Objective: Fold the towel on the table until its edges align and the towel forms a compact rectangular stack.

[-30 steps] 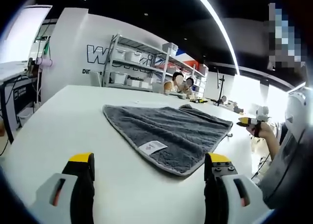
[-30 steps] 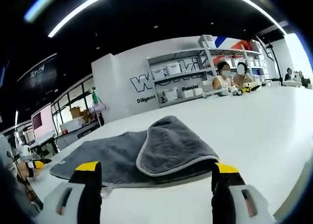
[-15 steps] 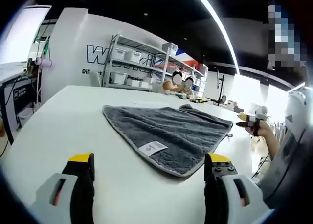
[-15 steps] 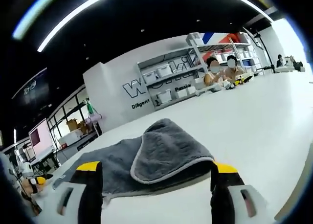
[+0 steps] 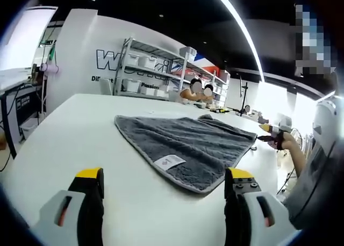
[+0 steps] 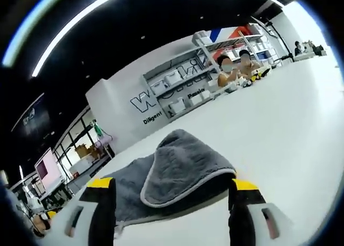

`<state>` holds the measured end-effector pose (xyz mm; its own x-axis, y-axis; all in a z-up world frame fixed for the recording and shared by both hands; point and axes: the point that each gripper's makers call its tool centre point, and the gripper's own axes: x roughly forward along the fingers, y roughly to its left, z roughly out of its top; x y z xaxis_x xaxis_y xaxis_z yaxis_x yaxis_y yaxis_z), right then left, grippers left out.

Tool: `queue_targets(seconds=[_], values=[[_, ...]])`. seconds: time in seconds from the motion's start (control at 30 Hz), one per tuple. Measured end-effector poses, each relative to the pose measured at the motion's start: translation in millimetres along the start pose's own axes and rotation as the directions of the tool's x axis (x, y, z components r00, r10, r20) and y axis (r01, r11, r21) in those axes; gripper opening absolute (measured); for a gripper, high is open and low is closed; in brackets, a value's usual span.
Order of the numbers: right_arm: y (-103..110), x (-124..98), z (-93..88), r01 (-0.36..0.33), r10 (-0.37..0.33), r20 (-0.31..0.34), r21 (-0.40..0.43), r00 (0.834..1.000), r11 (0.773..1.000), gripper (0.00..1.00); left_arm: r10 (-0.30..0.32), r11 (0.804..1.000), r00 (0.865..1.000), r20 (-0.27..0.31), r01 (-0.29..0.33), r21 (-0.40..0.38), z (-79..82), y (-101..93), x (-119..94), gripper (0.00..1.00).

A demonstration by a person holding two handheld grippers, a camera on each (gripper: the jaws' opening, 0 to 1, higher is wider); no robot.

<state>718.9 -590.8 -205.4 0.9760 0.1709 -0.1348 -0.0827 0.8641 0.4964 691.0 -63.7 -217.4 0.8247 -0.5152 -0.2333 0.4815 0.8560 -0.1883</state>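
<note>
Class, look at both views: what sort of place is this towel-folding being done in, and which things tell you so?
Probably a workshop or lab, not a home: metal shelving with white bins, large lettering on the wall, people at a far table, and a grey towel on a big white table.

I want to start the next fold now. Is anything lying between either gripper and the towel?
Nothing visible does. Bare white table runs from the open left gripper to the grey terry towel with its white label. The open right gripper already sits at the towel's folded-over corner, with no object between.
</note>
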Motion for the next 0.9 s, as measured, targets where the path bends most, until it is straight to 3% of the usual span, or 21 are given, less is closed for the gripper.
queue_targets(seconds=[0.33,0.5,0.63,0.9], values=[[-9,0,14.8,0.012,-0.019,0.068,0.101,0.998,0.995,0.83,-0.003,1.0,1.0,0.001,0.003,-0.004,-1.2,-1.2,1,0.98],[-11,1,16.8,0.02,-0.029,0.066,0.131,0.997,0.991,0.78,-0.003,1.0,1.0,0.002,0.003,-0.002,-0.6,-1.7,1,0.98],[-11,-3,21.9,0.005,-0.025,0.098,0.198,0.995,0.98,0.74,0.002,1.0,1.0,0.001,-0.002,-0.004,-1.3,-0.6,1,0.98],[-21,-10,25.6,0.033,-0.06,0.117,0.221,0.991,0.975,0.74,-0.005,1.0,1.0,0.003,0.005,0.003,1.0,-3.1,3,0.98]])
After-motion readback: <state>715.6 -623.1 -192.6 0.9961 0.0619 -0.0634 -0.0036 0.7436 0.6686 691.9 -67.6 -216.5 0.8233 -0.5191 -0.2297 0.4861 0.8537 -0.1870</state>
